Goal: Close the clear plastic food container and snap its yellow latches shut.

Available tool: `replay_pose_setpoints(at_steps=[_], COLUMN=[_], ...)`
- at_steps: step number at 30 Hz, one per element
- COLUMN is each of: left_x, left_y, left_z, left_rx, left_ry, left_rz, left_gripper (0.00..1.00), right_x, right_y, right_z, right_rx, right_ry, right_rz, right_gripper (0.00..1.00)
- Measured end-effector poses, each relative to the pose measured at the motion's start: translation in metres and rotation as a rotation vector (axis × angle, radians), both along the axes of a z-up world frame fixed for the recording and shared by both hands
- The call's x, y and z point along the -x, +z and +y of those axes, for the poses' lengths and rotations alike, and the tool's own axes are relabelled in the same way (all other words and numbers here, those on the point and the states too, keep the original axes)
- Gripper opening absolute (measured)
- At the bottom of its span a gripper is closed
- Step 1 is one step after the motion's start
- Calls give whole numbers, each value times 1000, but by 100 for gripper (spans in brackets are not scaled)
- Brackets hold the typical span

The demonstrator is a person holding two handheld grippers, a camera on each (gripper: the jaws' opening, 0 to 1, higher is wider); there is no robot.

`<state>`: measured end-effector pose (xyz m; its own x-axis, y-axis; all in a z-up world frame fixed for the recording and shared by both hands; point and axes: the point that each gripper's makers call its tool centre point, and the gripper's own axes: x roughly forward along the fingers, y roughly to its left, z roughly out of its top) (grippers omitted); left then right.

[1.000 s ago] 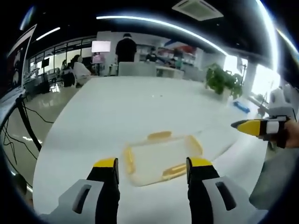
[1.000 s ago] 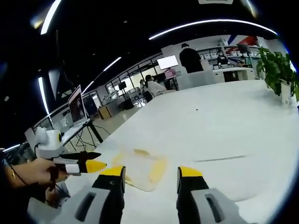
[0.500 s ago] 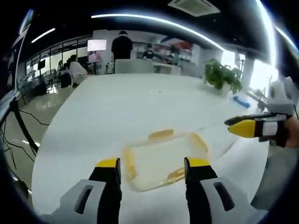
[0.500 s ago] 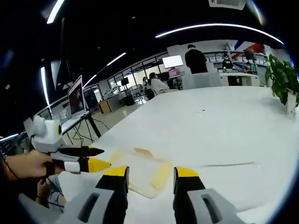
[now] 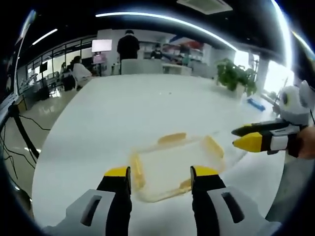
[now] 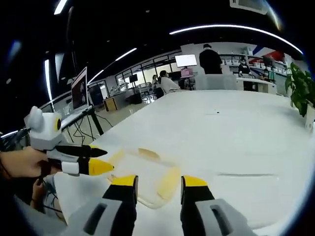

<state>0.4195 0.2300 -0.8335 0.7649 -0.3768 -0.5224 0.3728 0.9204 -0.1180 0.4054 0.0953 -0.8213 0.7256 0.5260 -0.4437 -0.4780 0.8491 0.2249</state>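
Observation:
The clear plastic food container [image 5: 170, 164] lies flat on the white table [image 5: 147, 108], its yellow latches [image 5: 214, 146] sticking out at the sides. My left gripper [image 5: 161, 172] stands open just in front of it, a jaw at each near corner, holding nothing. From the right, my right gripper [image 5: 237, 137] points at the container's right end without touching it. In the right gripper view the container [image 6: 145, 174] sits just beyond my open right gripper [image 6: 159, 181], and the left gripper [image 6: 107, 160], held by a hand, hovers at its left end. Whether the lid is pressed down is unclear.
The table [image 6: 236, 142] stretches far back, bare around the container. A potted plant [image 5: 235, 81] stands at its far right. A laptop on a stand [image 6: 78, 93] and cables sit off the left side. People [image 5: 128, 46] are at desks in the background.
Both grippers have drawn closer to the container. The right gripper has come in lower and further left toward its right end. Both pairs of jaws stand slightly narrower.

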Motion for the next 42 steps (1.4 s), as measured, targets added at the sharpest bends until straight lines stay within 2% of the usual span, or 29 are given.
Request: replay_pose_setpoints(at_steps=[5,9,15,18,23,28,33,34,42], left_x=[-1,-2,-6,-7,-9,-9,-7,-7,-9], left_y=[-4,-6,-13,-16,-18,-20,-25,-26,-26], left_z=[-1,-1,2,3,2,3,3,3,4], left_rx=[0,-3,-13,-60,-49,-56,-89,-91,-109], left_ry=[3,13,26,16,23,31,28,27,28], left_rz=[6,11,19,6,8,11,22,23,14], left_gripper=[45,42,39,39,35,31,29,28,27], right_x=[-1,-3,-4,-3,-6,-8,-8,-10,-10], right_y=[-4,-11,-21,-23,-23,-24,-27,-27,-28], right_z=[4,4,3,3,1,-1,-5,-7,-9], right_rx=[11,56,72,88,81,107,151,148,169], right_ry=[20,34,27,57,38,25,15,-11,-12], right_rz=[-2,-11,9,7,12,2,-4,-8,-10], right_gripper=[31,29,28,28,27,25,21,20,19])
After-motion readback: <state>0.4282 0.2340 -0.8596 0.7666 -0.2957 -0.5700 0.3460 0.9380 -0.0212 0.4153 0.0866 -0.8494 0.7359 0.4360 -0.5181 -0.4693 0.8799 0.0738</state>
